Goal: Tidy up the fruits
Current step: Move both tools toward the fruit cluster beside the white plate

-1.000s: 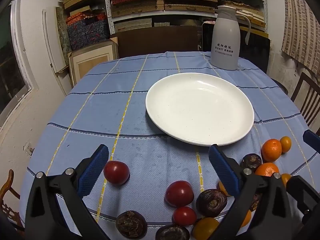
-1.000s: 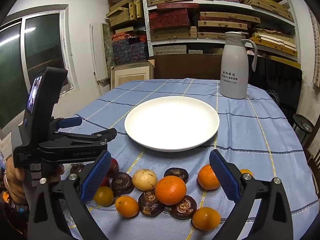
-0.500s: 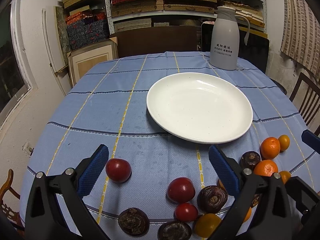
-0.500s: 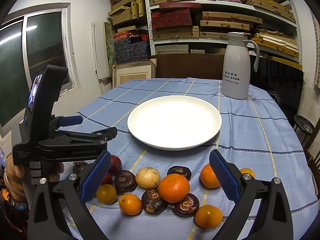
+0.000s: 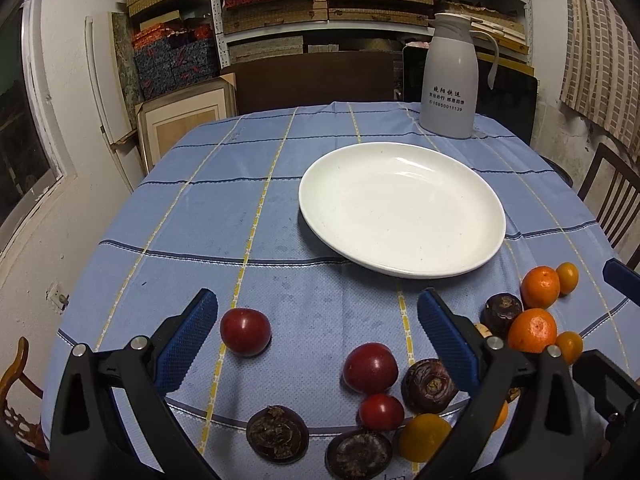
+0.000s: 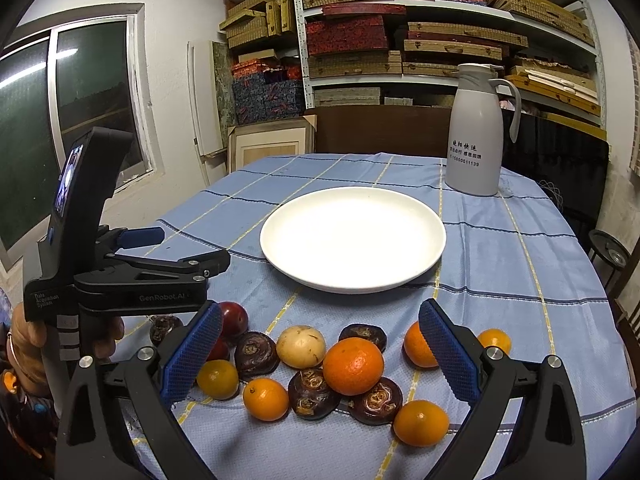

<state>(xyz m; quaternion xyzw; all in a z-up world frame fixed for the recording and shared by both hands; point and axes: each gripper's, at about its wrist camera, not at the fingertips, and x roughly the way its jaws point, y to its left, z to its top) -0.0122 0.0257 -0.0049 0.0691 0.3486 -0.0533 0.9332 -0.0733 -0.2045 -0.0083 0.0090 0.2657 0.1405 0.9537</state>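
An empty white plate (image 5: 400, 208) (image 6: 352, 236) sits mid-table on the blue checked cloth. Loose fruit lies at the near edge: red plums (image 5: 245, 331) (image 5: 370, 367), dark brown water chestnuts (image 5: 429, 385) (image 6: 256, 355), oranges (image 6: 353, 365) (image 5: 541, 286), small kumquats (image 6: 265, 398) and a pale round fruit (image 6: 301, 345). My left gripper (image 5: 316, 340) hangs open above the plums, holding nothing. My right gripper (image 6: 320, 356) stands open over the big orange, also holding nothing. The left gripper's body (image 6: 120, 272), held by a hand, shows at the left of the right wrist view.
A white thermos jug (image 5: 450, 76) (image 6: 476, 132) stands at the table's far right. Behind are shelves of stacked boxes (image 6: 400, 40), a dark chair back (image 5: 312, 80), and a wooden chair (image 5: 612, 196) at the right. A window (image 6: 60, 120) is on the left.
Both grippers have drawn back and risen slightly, so the fruit sits a little higher in each view. Nothing was gripped and no fruit moved.
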